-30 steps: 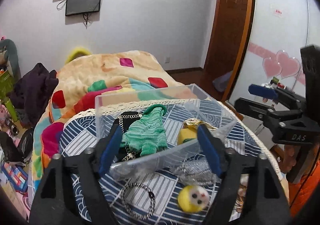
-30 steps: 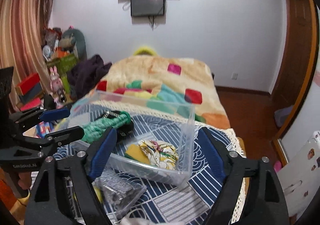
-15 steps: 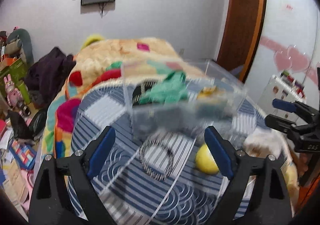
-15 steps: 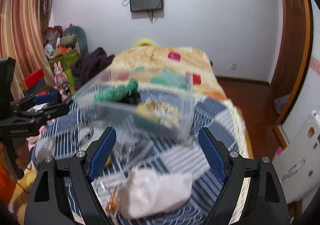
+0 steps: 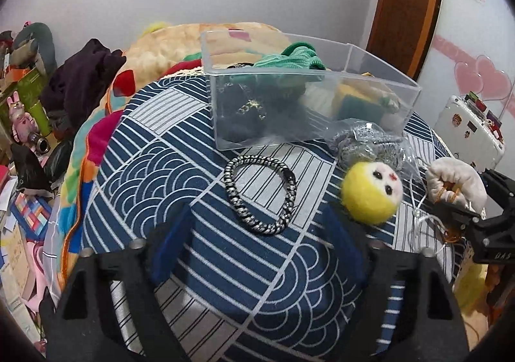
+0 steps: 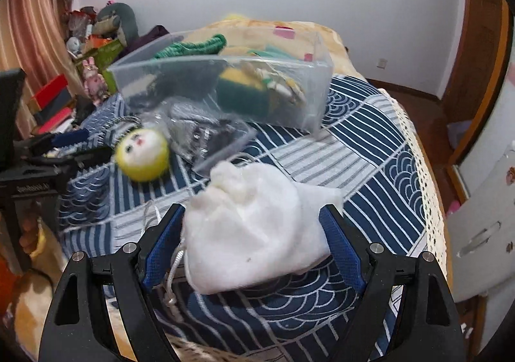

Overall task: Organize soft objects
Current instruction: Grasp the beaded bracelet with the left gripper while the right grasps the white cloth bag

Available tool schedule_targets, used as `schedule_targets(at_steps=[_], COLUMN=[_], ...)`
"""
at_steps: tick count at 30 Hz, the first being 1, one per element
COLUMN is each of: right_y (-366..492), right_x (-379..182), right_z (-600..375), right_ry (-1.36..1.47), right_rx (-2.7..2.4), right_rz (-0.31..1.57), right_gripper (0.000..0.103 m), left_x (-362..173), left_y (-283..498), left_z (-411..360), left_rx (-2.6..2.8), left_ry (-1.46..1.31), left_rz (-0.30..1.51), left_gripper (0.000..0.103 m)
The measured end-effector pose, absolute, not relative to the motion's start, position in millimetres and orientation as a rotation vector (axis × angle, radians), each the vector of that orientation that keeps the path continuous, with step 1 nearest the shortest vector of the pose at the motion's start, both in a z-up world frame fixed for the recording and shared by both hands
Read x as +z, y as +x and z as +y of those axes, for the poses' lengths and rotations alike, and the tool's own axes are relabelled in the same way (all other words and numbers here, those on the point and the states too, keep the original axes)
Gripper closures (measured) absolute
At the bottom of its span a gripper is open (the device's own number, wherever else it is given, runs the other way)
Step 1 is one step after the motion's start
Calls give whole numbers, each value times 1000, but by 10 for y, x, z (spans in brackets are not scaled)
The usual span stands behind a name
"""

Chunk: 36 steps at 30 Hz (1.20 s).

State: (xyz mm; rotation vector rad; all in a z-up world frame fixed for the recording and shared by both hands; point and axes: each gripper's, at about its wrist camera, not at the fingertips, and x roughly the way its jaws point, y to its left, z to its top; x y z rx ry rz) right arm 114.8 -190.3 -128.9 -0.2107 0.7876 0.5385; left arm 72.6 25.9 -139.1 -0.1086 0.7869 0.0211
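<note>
A clear plastic bin [image 5: 309,111] [image 6: 225,88] stands on the blue patterned cloth and holds a green knit item [image 5: 296,56], a yellow-green sponge [image 6: 241,88] and dark items. In front of it lie a black-and-white braided loop [image 5: 260,194], a yellow plush face ball [image 5: 370,191] [image 6: 143,156], a clear bag with a grey item [image 5: 367,143] and a white drawstring pouch [image 6: 254,233] [image 5: 457,181]. My left gripper [image 5: 257,249] is open and empty, just short of the loop. My right gripper [image 6: 254,249] is open with the pouch between its fingers.
The cloth covers a round table [image 5: 161,169] with a lace edge [image 6: 415,169]. Behind it is a bed with a colourful blanket [image 5: 167,50]. Clutter and toys [image 5: 25,124] fill the floor at left. A white cabinet [image 6: 482,217] stands at right.
Both grippers have pulled back from the bin and dropped lower. The left now faces the braided loop and the right has closed in over the white pouch.
</note>
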Motion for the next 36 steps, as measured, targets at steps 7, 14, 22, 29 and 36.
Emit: schedule_targets(at_steps=[7, 14, 22, 29, 36], right_y=[1110, 1108, 1071, 1164, 1321], right_x=[-1283, -1178, -919, -666, -365], right_z=[-1977, -2113, -2099, -1966, -1782], right_ry=[-199, -117, -107, -97, -78], right_rx=[518, 509, 523, 545, 572], right_rz=[761, 723, 642, 554, 454], right_gripper=[48, 75, 76, 76, 76], left_x=[-1428, -1383, -1100, -727, -433], left_y=[772, 679, 548, 568, 764], left_z=[186, 152, 144, 174, 208], left_rx=[-14, -32, -42, -49, -82], left_ry=[-91, -89, -81, -65, -79], left_rz=[777, 754, 678, 582, 509], left_gripper=[75, 97, 97, 97, 97])
